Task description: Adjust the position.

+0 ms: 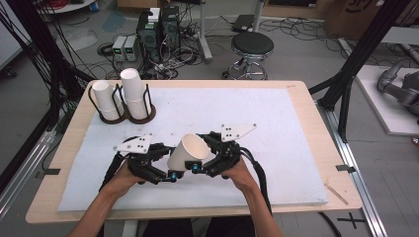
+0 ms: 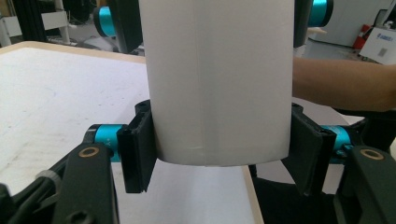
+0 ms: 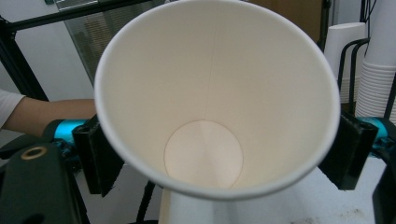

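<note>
- High view puts the paper cup (image 1: 188,152) between your two grippers, lifted off the white surface (image 1: 276,148) near its front edge, its mouth tipped up and toward your right.
- Your left gripper (image 1: 170,176) grasps the cup at its narrow base end; in the left gripper view both fingers (image 2: 137,156) press flat against opposite sides of the wall just above the bottom rim.
- Your right gripper (image 1: 197,165) sits at the wider mouth end (its own view looks straight down into the cup), with a finger on each side of the rim; I judge it clenched on the cup, though contact there is harder to read.
- Long axis runs from your left hand's base grip up to the right hand's rim grip, so both hands are equally close.
- Two cup stacks in a black holder (image 1: 121,106) stand well apart at the far left.
</note>
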A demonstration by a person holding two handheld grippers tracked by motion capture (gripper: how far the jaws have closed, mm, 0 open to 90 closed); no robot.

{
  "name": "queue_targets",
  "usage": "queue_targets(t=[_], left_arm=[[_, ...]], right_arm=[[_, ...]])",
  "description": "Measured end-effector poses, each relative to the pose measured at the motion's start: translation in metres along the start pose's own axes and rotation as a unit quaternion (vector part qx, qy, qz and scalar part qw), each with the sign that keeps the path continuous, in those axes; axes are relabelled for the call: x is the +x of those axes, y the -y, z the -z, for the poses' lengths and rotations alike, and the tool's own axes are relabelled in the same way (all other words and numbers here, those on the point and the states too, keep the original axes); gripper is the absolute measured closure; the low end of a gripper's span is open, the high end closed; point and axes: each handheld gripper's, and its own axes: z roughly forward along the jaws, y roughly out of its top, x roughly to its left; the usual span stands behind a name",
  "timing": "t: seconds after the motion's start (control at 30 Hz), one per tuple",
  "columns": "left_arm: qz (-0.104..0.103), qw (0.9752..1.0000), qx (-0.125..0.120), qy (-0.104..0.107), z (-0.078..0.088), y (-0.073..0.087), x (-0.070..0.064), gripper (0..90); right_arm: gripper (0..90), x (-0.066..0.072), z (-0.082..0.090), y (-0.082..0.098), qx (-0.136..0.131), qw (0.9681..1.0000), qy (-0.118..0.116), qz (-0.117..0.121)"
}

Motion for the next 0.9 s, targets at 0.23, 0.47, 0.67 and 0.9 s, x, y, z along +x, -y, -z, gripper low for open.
queue_targets(t=[0.23,0.47,0.67,0.9], left_arm=[[-0.001,1.0000,0.006,0.004,-0.0024,0.0022,0.0000,35.2],[-0.001,1.0000,0.007,0.003,-0.0028,0.0024,-0.0004,35.3],[-0.004,0.9999,0.009,0.003,-0.0026,0.0027,-0.0011,35.1],[0.012,0.9992,0.028,-0.026,-0.0064,0.0043,-0.0033,10.2]], right_arm=[[23.9,0.0004,0.0000,0.0001,-0.007,0.9999,-0.009,0.010],[26.3,0.0004,0.0009,0.0012,-0.005,0.9998,-0.012,0.012],[27.0,0.0010,0.0008,0.0016,-0.005,0.9998,-0.012,0.015],[27.0,0.0016,0.0018,0.0010,-0.006,0.9998,-0.005,0.017]])
